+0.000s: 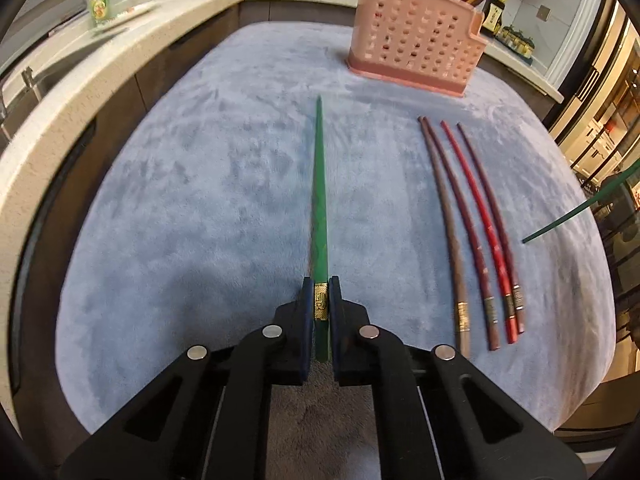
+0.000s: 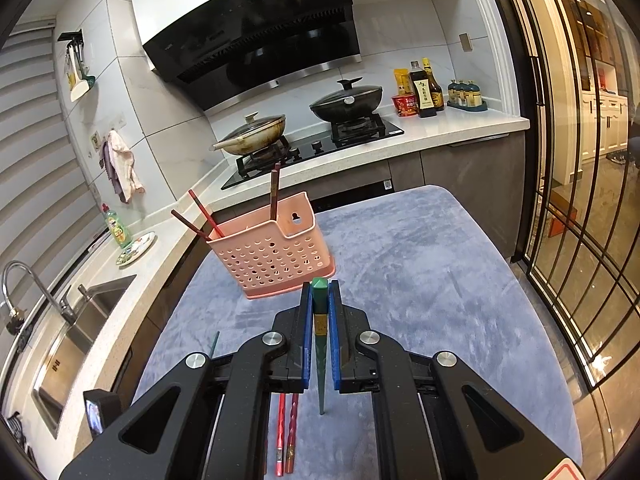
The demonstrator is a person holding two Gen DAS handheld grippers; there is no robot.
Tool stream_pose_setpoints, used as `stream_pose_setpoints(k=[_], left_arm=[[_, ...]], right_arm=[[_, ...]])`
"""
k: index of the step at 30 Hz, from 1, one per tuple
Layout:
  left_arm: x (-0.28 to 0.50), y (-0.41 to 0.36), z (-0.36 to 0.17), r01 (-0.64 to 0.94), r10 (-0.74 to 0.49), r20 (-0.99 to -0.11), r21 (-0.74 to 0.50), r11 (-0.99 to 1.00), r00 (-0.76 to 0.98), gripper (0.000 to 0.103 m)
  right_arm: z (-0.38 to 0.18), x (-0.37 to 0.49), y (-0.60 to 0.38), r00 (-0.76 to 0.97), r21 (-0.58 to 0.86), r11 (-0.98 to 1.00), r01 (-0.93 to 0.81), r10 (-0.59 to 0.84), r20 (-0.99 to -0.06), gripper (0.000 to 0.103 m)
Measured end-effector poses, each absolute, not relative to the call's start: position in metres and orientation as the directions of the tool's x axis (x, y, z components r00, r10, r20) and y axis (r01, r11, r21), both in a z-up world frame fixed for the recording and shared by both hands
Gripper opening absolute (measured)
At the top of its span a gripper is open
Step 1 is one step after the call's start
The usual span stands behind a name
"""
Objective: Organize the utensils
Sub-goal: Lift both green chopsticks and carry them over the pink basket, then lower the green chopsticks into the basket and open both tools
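My left gripper (image 1: 321, 304) is shut on a green chopstick (image 1: 319, 184) by its gold band; the stick points away over the blue cloth toward the pink perforated holder (image 1: 416, 46). Several brown and red chopsticks (image 1: 476, 232) lie side by side to the right. My right gripper (image 2: 320, 300) is shut on a second green chopstick (image 2: 321, 344), held above the cloth with its thin tip pointing down; its tip also shows in the left wrist view (image 1: 576, 210). The holder (image 2: 272, 254) has three chopsticks (image 2: 274, 196) standing in it.
The blue cloth (image 2: 420, 280) covers the table. A counter with a sink (image 2: 76, 332), dish soap bottle (image 2: 118, 228), hob with two pans (image 2: 256, 134) and sauce bottles (image 2: 426, 90) runs behind and to the left. A glass door (image 2: 580, 200) is at the right.
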State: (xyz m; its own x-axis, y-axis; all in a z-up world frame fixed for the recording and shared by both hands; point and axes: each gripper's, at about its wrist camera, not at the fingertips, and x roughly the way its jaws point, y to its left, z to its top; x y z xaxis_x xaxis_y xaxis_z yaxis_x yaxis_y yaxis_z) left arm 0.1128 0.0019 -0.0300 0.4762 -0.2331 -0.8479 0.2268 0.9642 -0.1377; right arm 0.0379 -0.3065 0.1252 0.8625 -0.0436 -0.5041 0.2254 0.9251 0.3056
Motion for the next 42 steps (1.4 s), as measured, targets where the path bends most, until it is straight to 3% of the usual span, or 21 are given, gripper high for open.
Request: stream_pose_setpoints(k=[25,42], left_arm=[[0.157,-0.01,0.157,0.27,-0.318,-0.6,-0.172,0.948,0.734,0.007],[0.247,-0.05,0.271,0.301,-0.36,-0.352,-0.212,0.93,0.864,0.007]], right_arm=[[0.172,0.08,-0.306,0.905,0.361,0.925,0.119,0.048,-0.423,0.007],[0.256,0.201,-0.313,0.964,0.402,0.914,0.057,0.054,-0.259,0.007]])
